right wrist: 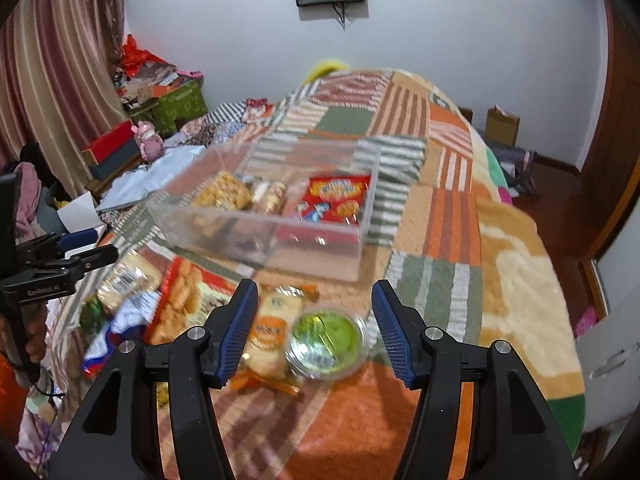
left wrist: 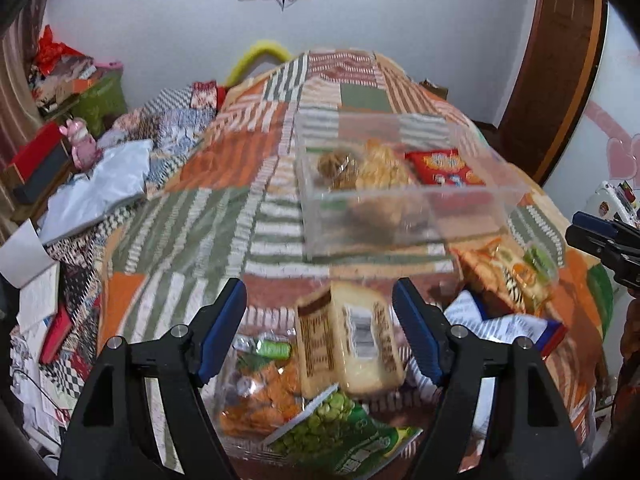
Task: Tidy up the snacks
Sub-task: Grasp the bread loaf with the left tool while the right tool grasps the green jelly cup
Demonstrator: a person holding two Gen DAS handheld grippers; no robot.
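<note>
Jaws apart, empty; clear box [left wrist: 400, 216] beyond snack packets [left wrist: 348, 340].

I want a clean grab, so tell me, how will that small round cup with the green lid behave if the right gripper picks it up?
The round cup looks like thin clear plastic, so it may flex or slip under the pads. It is probably light. Being round, it could roll if knocked onto its side on the soft blanket. The right gripper is open.
</note>
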